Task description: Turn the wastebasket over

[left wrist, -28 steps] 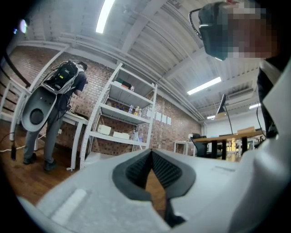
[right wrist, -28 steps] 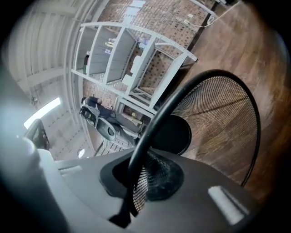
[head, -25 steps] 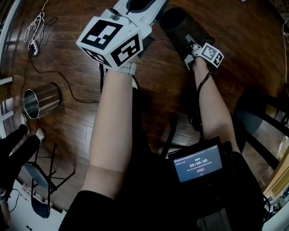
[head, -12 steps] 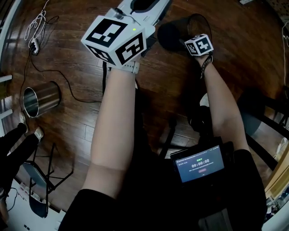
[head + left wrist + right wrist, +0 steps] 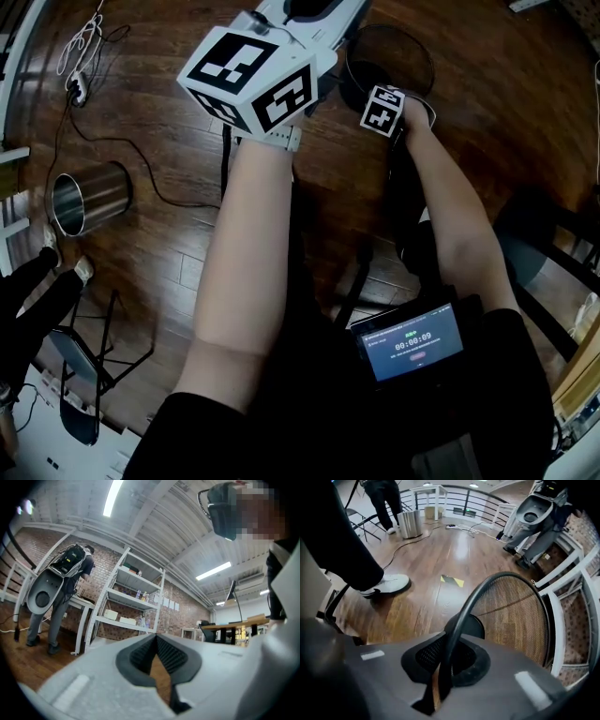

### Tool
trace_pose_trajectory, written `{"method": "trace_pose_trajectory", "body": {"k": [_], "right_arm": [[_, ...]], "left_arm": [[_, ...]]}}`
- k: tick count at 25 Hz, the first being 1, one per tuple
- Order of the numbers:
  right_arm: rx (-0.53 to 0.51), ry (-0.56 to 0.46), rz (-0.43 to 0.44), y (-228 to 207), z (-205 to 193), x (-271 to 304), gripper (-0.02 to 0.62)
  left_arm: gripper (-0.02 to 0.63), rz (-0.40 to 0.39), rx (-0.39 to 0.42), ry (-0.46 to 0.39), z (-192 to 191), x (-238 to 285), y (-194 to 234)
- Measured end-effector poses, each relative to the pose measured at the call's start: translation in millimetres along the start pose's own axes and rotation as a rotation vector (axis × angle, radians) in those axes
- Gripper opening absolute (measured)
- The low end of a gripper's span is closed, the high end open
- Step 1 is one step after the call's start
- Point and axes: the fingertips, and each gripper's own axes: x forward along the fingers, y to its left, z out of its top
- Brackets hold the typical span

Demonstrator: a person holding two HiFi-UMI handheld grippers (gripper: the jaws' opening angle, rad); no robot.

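The black mesh wastebasket (image 5: 389, 47) stands upright on the wood floor at the top of the head view, with its opening facing up. My right gripper (image 5: 380, 98) points steeply down at its near rim. In the right gripper view the round black rim (image 5: 473, 597) runs between the pads of the right gripper (image 5: 445, 653), which still touch it while the jaws are opening. The mesh wall (image 5: 511, 616) curves away to the right. My left gripper (image 5: 157, 641) is held level in the air, shut with nothing in it; its marker cube (image 5: 258, 80) fills the top middle of the head view.
A steel bin (image 5: 89, 202) lies on its side at the left, near a black cable (image 5: 141, 169). A folding chair (image 5: 84, 375) stands at lower left and a dark chair (image 5: 553, 253) at right. A white shoe (image 5: 389, 584) and a yellow-black floor mark (image 5: 452, 580) lie near the wastebasket.
The wastebasket has swung from lying tipped to standing with its mouth up. My right gripper rolled over with the rim and sank lower. The left gripper stayed put.
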Motion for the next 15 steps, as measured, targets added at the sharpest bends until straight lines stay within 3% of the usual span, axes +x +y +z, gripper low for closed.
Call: {"method": "trace_pose_trajectory", "body": {"k": [4, 12, 15], "right_arm": [[-0.044, 0.028, 0.037, 15.3, -4.0, 6.4, 0.017], [0.001, 0.0, 0.109, 12.5, -2.8, 3.9, 0.026], [0.028, -0.001, 0.113, 2.9, -7.5, -7.9, 0.105]], "left_arm": [[0.0, -0.001, -0.002, -0.005, 2.5, -2.1, 0.6], [0.0, 0.001, 0.0, -0.001, 0.4, -2.8, 1.7], [0.0, 0.0, 0.005, 0.005, 0.1, -1.3, -0.1]]}}
